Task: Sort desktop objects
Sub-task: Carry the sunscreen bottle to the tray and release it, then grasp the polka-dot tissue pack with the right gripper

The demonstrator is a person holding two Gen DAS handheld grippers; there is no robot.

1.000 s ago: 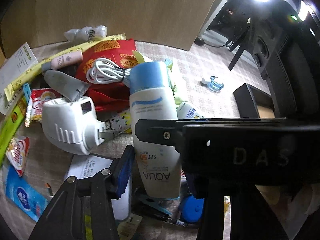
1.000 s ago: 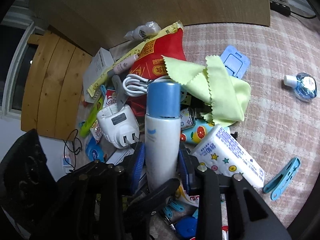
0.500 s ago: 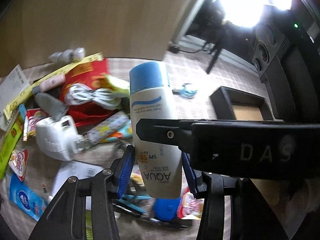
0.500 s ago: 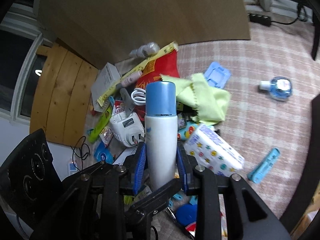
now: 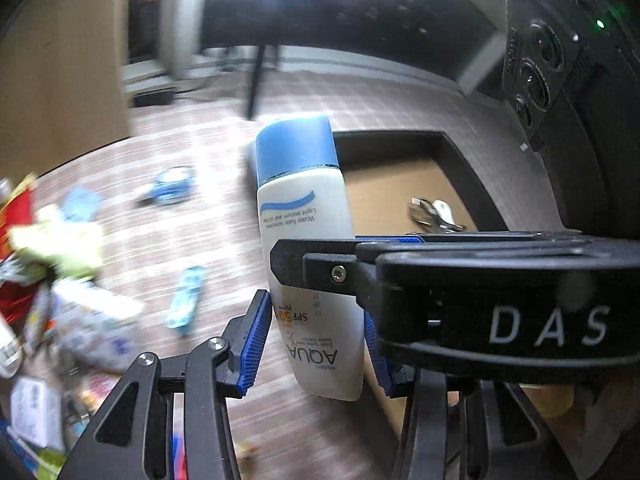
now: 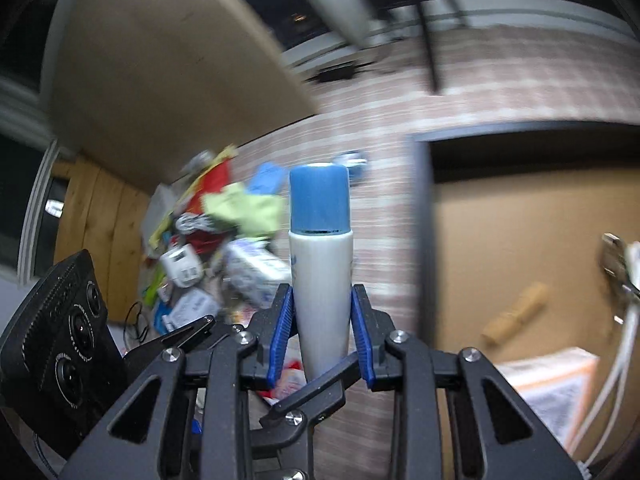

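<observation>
**Sunscreen bottle carried from the clutter to the box**

The sunscreen bottle [image 5: 312,264] is no longer sitting over the pile: a second ago the heap of packets and the charger filled the ground behind it, and now that clutter pile [image 6: 208,232] is lying off to the left while a dark-walled cardboard box [image 5: 456,160] is opening up behind and to the right.

Nearest the lens, the left gripper [image 5: 316,338] is clamped on the bottle's lower body, blue pads pressing the sides beside the upside-down "AQUA" print. The right gripper [image 6: 323,328] is gripping the same bottle across its narrow side, jaws tight on the white body, blue cap [image 6: 319,196] pointing away.

The left view is showing the label and the right gripper's black finger [image 5: 320,268] crossing in front; the right view is showing only a plain edge, plus more of the box floor, with a tan roll [image 6: 516,312] and a printed packet [image 6: 556,384].

Farther off, the checked tablecloth [image 5: 208,216] is carrying a blue clip [image 5: 186,300] and a small blue bottle [image 5: 170,190]. Motion blur is smearing the pile, and the metal item [image 5: 434,216] in the box is hard to identify.
</observation>
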